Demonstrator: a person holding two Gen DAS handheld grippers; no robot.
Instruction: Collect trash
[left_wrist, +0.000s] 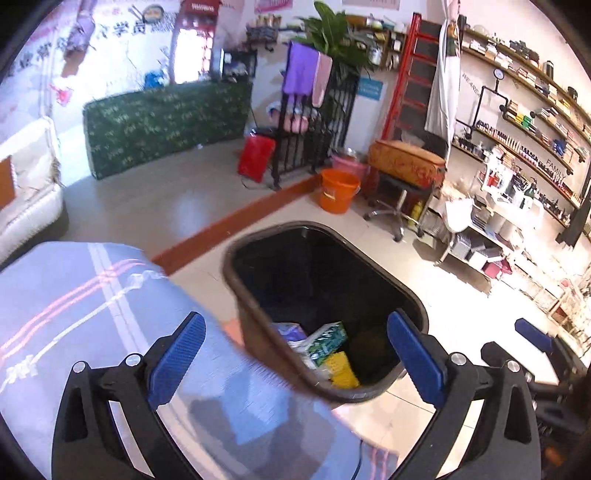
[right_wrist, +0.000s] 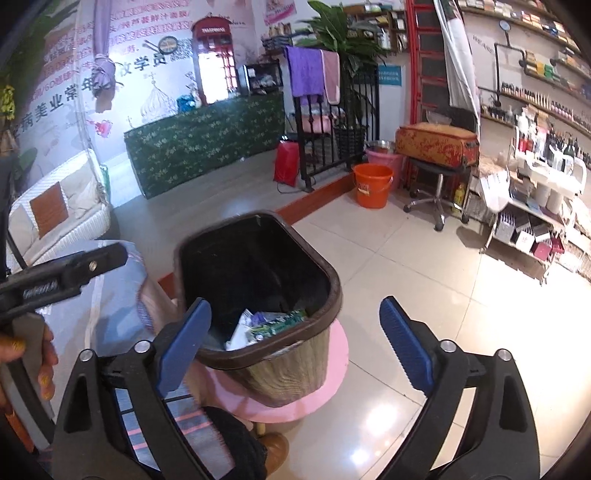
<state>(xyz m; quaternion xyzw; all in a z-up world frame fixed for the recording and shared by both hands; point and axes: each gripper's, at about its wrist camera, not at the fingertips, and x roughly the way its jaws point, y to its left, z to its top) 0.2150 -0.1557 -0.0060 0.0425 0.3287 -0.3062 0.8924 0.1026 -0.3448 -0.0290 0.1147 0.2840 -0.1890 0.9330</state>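
A brown-rimmed trash bin (left_wrist: 295, 226) (right_wrist: 295, 369) with a wood-pattern wall stands on a round pink stool (right_wrist: 334, 363). Inside lie a green-and-white packet (left_wrist: 327, 339) (right_wrist: 280, 321), a yellow piece (left_wrist: 341, 369) and white wrappers (right_wrist: 240, 328). My left gripper (left_wrist: 295, 321) hovers over the bin's near end, open, with nothing between its blue pads. My right gripper (right_wrist: 295, 304) stands open and empty just above the bin's near right rim. One of its blue pads (left_wrist: 532, 332) shows at the right of the left wrist view.
A blue-grey striped cloth (left_wrist: 92, 314) (right_wrist: 103, 295) covers a surface left of the bin. An orange bucket (left_wrist: 338, 190) (right_wrist: 371, 184), a swivel stool bearing a patterned case (right_wrist: 436, 146), a black railing (right_wrist: 332, 140) and stocked shelves (right_wrist: 535, 184) line the far side. A brown shoe (right_wrist: 275, 448) sits below.
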